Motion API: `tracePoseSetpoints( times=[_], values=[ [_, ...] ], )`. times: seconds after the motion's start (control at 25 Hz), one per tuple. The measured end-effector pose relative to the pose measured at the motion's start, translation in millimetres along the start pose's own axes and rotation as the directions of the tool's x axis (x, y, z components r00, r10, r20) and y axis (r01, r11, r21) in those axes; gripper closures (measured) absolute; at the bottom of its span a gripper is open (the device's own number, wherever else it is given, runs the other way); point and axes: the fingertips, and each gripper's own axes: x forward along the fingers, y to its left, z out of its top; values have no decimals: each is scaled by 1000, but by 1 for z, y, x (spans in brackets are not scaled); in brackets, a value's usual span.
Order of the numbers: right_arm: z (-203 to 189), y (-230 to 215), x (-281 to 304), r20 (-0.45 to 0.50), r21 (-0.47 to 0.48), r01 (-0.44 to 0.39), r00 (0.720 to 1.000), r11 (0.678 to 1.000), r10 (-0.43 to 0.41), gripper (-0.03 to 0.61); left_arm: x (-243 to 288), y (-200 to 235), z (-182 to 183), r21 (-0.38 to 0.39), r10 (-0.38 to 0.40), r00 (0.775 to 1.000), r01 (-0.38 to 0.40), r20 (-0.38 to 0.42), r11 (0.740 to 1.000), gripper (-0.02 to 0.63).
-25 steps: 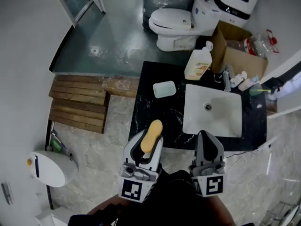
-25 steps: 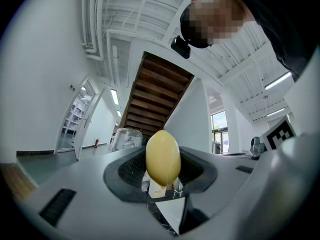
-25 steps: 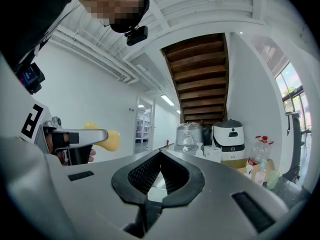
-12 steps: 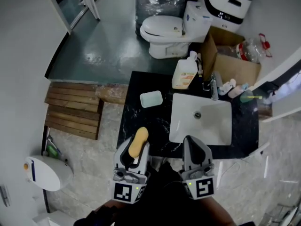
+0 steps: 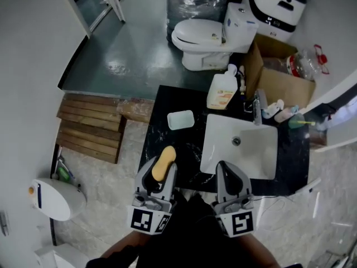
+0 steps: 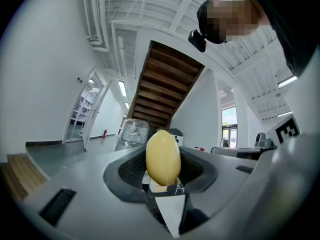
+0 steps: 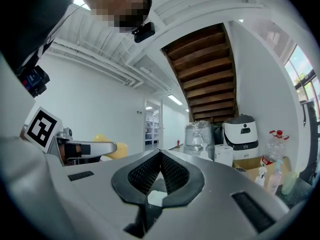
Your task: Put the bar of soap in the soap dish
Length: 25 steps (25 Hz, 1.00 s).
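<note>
Left tongs [image 5: 160, 171] clamped on the yellow soap bar [image 5: 164, 162], right tongs [image 5: 225, 172] closed and empty; the soap dish [image 5: 181, 119] sits unfilled on the counter [image 5: 167, 141] ahead of the left tongs, so delivery and release are outstanding.

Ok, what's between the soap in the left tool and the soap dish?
Only bare black countertop, seen in the head view; nothing stands between the soap in the left tool and the soap dish.
</note>
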Motion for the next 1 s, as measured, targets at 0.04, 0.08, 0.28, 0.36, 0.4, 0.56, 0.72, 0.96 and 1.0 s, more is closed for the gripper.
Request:
tracePoseSetpoints(
  times=[0.04, 0.08, 0.28, 0.36, 0.4, 0.56, 0.72, 0.96, 1.0],
  values=[
    [0, 0, 3, 0, -4, 2, 1000, 1000, -2, 572, 2, 3, -3, -9, -3, 1000, 3, -10, 1000, 459],
    [0, 1, 8, 2, -9, 5, 1000, 1000, -5, 572, 5, 8, -7, -15, -7, 1000, 7, -19, 1000, 459],
    [0, 0, 29, -5, -14, 54, 999, 998, -54, 572, 34, 27, -25, 5, -77, 994, 78, -76, 997, 459],
    [-2, -1, 36, -10, -5, 79, 997, 997, -79, 572, 48, 32, -29, -8, -114, 990, 114, -88, 993, 459],
    [-4, -1, 40, -9, -5, 88, 996, 996, -88, 572, 54, 35, -31, -18, -132, 987, 131, -92, 991, 459],
    [-13, 1, 55, -13, -14, 109, 994, 994, -109, 572, 72, 43, -46, -36, -175, 977, 172, -120, 984, 459],
    [-20, 3, 68, -32, -8, 121, 992, 993, -121, 572, 87, 55, -62, -68, -180, 972, 171, -149, 983, 459],
    [-25, -5, 87, -48, 49, 163, 986, 985, -161, 572, 108, 64, -76, -87, -209, 962, 196, -177, 977, 459],
    [-26, -5, 91, -48, 39, 165, 985, 986, -163, 572, 111, 66, -80, -89, -209, 961, 195, -183, 977, 459]
  ],
)
